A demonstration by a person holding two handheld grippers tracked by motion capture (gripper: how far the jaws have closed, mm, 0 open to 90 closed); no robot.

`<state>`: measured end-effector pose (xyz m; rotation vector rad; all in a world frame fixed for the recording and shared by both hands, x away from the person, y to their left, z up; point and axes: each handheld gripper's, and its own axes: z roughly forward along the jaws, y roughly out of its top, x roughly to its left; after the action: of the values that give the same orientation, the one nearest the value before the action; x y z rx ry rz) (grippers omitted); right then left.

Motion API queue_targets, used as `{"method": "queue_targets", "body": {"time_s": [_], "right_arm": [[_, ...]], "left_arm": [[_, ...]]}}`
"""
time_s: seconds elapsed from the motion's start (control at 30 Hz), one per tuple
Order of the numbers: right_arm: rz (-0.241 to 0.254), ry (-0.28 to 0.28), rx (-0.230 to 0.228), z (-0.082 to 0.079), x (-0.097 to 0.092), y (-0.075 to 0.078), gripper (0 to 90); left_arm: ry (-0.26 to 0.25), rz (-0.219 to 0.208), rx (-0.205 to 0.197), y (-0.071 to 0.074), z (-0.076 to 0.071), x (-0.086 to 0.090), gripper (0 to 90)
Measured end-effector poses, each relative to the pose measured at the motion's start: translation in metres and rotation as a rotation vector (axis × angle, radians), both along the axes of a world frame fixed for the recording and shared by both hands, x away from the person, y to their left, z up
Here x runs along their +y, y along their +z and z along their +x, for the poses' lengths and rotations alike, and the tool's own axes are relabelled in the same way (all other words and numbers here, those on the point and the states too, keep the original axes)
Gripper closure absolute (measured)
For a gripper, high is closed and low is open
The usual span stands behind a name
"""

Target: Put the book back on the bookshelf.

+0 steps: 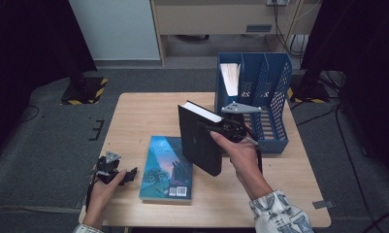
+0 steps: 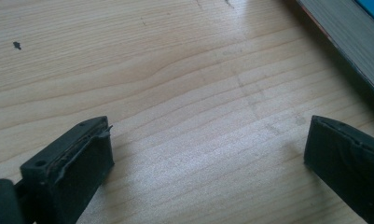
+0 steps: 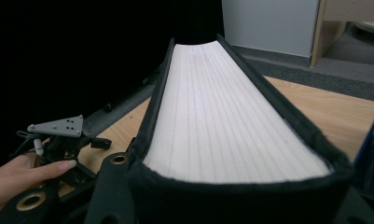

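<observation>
A thick black book point(image 1: 199, 141) is held upright and slightly tilted above the middle of the table, white page edges facing up. My right gripper point(image 1: 212, 128) is shut on it from the right, just in front of the blue file rack point(image 1: 260, 92). In the right gripper view the black book point(image 3: 222, 112) runs away from the camera, clamped between the jaws of my right gripper point(image 3: 231, 200). A blue-covered book point(image 1: 167, 167) lies flat at the front of the table. My left gripper point(image 1: 129, 174) rests open at the front left corner, beside that book. Bare wood lies between the jaws of my left gripper point(image 2: 208, 140).
The wooden table point(image 1: 143, 116) stands on grey carpet. The rack sits at its back right with a white-paged item point(image 1: 230, 77) in the leftmost slot. The flat book's page edge point(image 2: 348, 42) crosses the left gripper view's upper right. My left gripper point(image 3: 63, 140) also appears in the right gripper view.
</observation>
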<state>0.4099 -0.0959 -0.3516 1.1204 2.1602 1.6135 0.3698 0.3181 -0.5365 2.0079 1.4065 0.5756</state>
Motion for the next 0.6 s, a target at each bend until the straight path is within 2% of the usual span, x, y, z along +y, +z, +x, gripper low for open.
{"method": "queue_targets", "body": {"time_s": [0.6], "right_arm": [[0.01,-0.063,-0.006,-0.022,-0.051,-0.002,52.7]], "left_arm": [[0.003,0.001,0.0,0.0,0.0,-0.001,0.0]]}}
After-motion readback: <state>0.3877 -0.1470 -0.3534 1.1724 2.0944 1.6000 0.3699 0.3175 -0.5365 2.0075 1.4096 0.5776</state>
